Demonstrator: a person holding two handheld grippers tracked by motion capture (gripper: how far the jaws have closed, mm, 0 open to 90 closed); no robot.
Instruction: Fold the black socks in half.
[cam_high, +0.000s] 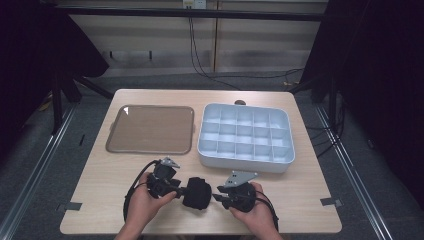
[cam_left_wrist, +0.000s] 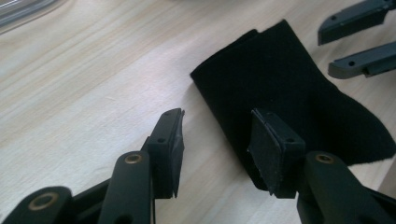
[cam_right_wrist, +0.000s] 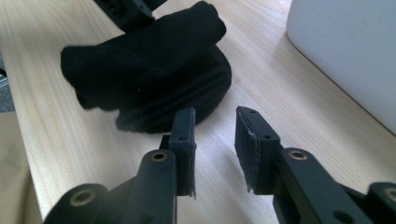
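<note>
2 tongs, left (cam_left_wrist: 217, 140) and right (cam_right_wrist: 215, 135), agape, empty, flanking black cloth (cam_high: 196, 193); cloth folds indistinct.

No writing, label, brand or number can be read anywhere here. The white compartment tray (cam_high: 245, 152) and the flat brown tray (cam_high: 150, 129) beside it on the tabletop (cam_high: 100, 180) are bare of markings. The black cloth (cam_right_wrist: 154, 70) looks plain too, though its folds are dark and may hide a tag.
</note>
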